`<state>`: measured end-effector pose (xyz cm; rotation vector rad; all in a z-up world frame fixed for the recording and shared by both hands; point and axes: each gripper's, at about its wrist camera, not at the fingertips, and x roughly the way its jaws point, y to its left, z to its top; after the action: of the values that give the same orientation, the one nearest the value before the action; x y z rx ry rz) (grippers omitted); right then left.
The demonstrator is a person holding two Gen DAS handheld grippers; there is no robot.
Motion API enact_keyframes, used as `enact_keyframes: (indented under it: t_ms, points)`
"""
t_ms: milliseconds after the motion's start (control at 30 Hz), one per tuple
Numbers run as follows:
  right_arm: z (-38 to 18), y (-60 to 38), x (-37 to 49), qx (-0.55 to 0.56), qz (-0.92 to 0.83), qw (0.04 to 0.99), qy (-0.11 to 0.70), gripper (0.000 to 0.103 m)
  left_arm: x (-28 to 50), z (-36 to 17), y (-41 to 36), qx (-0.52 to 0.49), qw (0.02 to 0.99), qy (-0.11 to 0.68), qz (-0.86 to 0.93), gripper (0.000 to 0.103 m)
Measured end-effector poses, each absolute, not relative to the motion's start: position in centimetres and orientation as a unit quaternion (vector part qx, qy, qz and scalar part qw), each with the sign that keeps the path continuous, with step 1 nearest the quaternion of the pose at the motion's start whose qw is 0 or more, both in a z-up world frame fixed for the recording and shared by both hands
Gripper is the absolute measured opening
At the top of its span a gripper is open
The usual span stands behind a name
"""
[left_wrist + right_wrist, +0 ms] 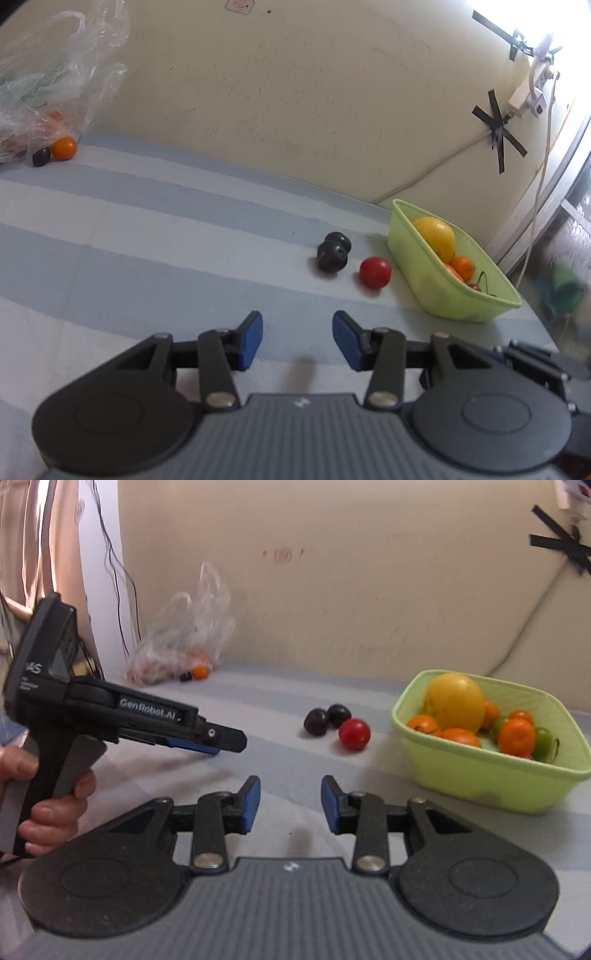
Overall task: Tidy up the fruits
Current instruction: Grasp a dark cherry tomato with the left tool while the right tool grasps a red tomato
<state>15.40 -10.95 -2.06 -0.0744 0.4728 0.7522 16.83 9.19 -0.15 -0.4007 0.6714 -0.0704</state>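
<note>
plastic bag (44, 85) cut off at left edge, its contents blurred, basket (424, 258) fruit partly hidden

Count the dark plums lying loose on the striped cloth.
3: two plums touching beside the red fruit, one plum by the plastic bag. More may hide inside it.

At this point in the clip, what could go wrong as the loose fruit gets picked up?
1. The red fruit and the two dark plums are round and touch each other; grabbing one may roll the others across the striped cloth.
2. The green basket already looks heaped around the yellow fruit, so additions could tumble out.
</note>
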Motion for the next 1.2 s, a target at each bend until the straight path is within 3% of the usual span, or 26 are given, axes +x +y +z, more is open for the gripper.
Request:
enact_keyframes:
  t_ms: [133, 300, 667, 700, 767, 933, 1200]
  points:
    - [-0.7, -10.1, 17.5, -0.083, 0.349, 0.91, 0.209, 0.039, 18.8, 0.6, 8.9, -0.188, 0.927, 0.321, -0.052, 0.043]
    - [-0.4, -7.5, 20.0, -0.229, 0.348, 0.892, 0.176, 0.039, 22.6, 0.5, 9.7, -0.208, 0.914, 0.335, -0.099, 0.043]
    - [-1.5, -3.5, 24.6, -0.406, 0.379, 0.799, 0.229, 0.037, 27.2, -1.4, 9.4, -0.235, 0.897, 0.35, -0.13, 0.04]
    - [-1.5, -3.5, 24.8, -0.406, 0.384, 0.797, 0.229, 0.037, 27.3, -1.4, 9.2, -0.229, 0.899, 0.35, -0.128, 0.04]
    - [-1.3, -3.5, 25.3, -0.401, 0.392, 0.791, 0.243, 0.031, 27.2, -1.5, 8.8, -0.215, 0.904, 0.35, -0.119, 0.027]
    - [-0.7, -5.1, 24.4, -0.346, 0.403, 0.813, 0.238, 0.03, 25.5, -0.9, 8.8, -0.219, 0.905, 0.344, -0.118, 0.027]
    - [-0.9, -12.2, 15.1, -0.19, 0.388, 0.877, 0.211, 0.03, 16.6, 1.3, 6.5, -0.178, 0.915, 0.327, -0.154, 0.027]
